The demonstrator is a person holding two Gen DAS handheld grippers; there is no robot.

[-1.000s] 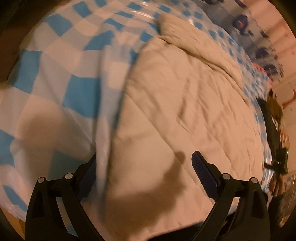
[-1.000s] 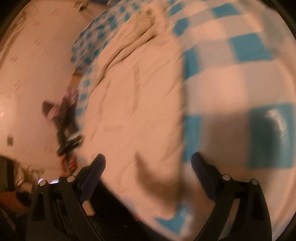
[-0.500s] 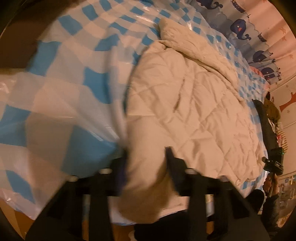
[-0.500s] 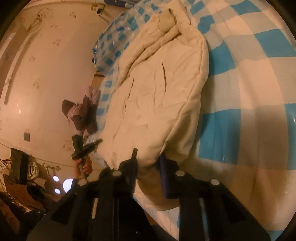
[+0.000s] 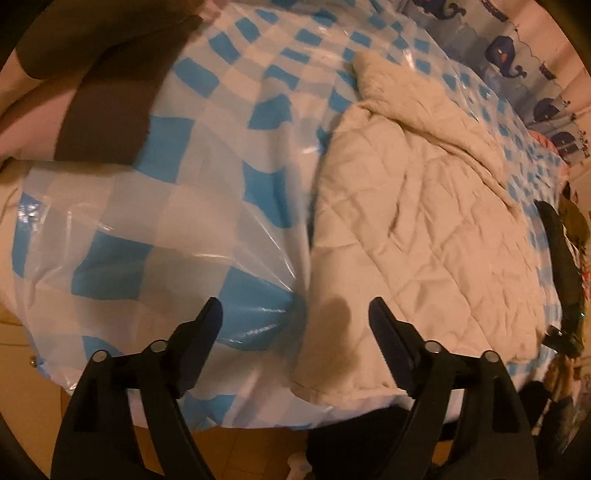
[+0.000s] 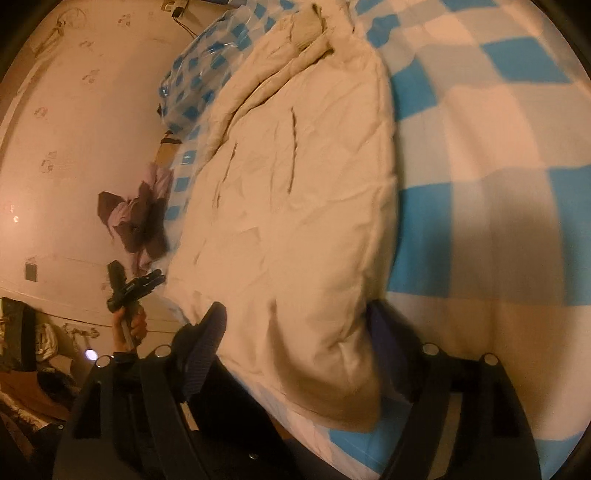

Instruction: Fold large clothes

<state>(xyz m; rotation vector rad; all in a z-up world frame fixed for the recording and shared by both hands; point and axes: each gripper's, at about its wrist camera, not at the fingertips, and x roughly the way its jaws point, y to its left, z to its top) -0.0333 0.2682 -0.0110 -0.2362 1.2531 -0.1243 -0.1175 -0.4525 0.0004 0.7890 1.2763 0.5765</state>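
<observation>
A cream quilted garment point(image 5: 406, 221) lies spread on a bed with a blue-and-white checked cover point(image 5: 229, 155) under clear plastic. My left gripper point(image 5: 295, 310) hovers over the garment's near left corner. Its jaws are opening and the pads touch nothing. In the right wrist view the same garment point(image 6: 306, 184) runs away from me. Its near right corner lies between the fingers of my right gripper point(image 6: 297, 314), whose jaws are also opening, the pads off the cloth. The garment's collar end point(image 6: 306, 26) is bunched at the far side.
The bed's near edge drops to a wooden floor point(image 5: 229, 443). A dark brown cushion point(image 5: 103, 92) sits at the bed's far left. A whale-print curtain point(image 5: 517, 55) hangs behind. A purple clothes heap point(image 6: 140, 214) lies beside the bed. A hand point(image 6: 131, 325) holds a black tool there.
Both grippers stood open, then pinched the garment's near corners, and have now let go. The left gripper has lifted away from the hem. The corners lie loose on the bed.
</observation>
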